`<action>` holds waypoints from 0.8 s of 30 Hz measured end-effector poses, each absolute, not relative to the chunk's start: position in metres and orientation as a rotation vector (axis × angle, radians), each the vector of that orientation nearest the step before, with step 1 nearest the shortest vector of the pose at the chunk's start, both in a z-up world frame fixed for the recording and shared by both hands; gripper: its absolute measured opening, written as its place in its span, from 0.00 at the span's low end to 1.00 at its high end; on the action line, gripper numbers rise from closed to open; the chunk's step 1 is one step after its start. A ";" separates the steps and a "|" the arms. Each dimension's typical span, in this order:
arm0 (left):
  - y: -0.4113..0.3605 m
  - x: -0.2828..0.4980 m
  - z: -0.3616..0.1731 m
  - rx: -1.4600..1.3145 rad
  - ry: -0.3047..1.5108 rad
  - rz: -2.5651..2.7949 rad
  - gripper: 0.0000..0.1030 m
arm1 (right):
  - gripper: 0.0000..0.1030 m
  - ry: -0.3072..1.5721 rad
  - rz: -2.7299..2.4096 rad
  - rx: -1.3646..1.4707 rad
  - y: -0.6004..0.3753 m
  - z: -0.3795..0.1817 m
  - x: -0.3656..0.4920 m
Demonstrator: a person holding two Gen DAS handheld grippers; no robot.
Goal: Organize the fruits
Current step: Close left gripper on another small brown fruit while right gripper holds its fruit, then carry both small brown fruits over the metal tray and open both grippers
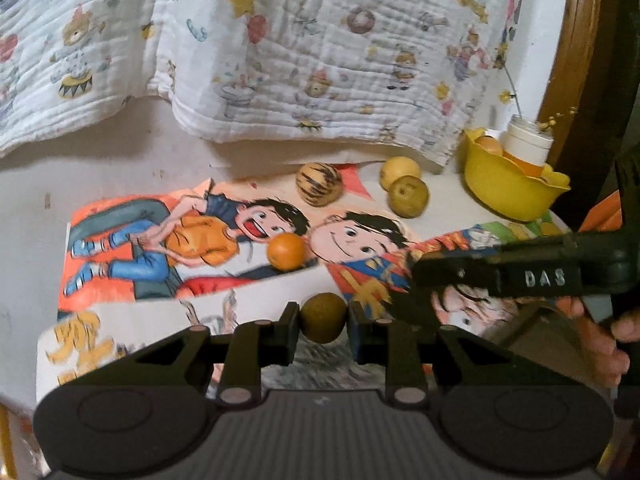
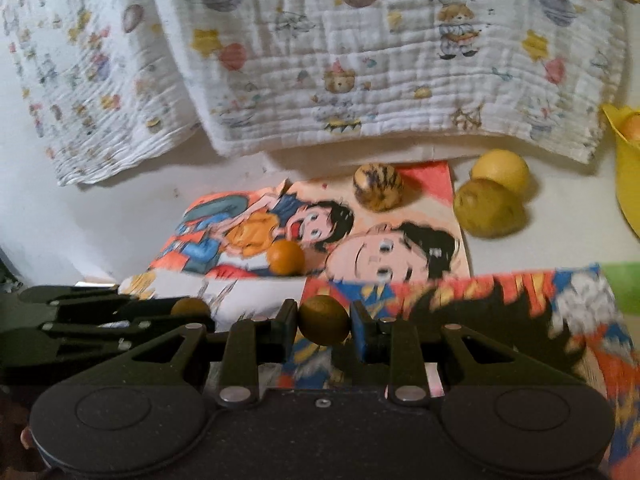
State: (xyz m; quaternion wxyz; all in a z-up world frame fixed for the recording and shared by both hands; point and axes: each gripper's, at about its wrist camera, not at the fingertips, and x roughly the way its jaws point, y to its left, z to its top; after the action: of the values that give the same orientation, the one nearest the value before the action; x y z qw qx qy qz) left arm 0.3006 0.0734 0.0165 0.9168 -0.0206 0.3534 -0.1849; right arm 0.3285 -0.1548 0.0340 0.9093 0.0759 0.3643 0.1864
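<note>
Left tongs gripping a small brown fruit; right tongs gripping another brown fruit. Beyond both tongs, lying on the surface: an orange, a striped fruit, two yellow-green fruits. Far right, sitting: a yellow bowl.

An orange lies on the poster on the bench; behind it a melon, two fruits right, then the bowl.
</note>
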 end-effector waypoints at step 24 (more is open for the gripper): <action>0.055 0.236 0.002 -0.044 0.881 -0.354 0.27 | 0.29 0.829 0.433 0.082 -0.157 0.011 0.224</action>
State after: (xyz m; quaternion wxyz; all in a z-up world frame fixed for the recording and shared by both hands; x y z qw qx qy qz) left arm 0.2363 0.0552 0.0023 0.8893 -0.0213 0.4239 -0.1702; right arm 0.2238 -0.1573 0.0111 0.8920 0.0394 0.3993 0.2085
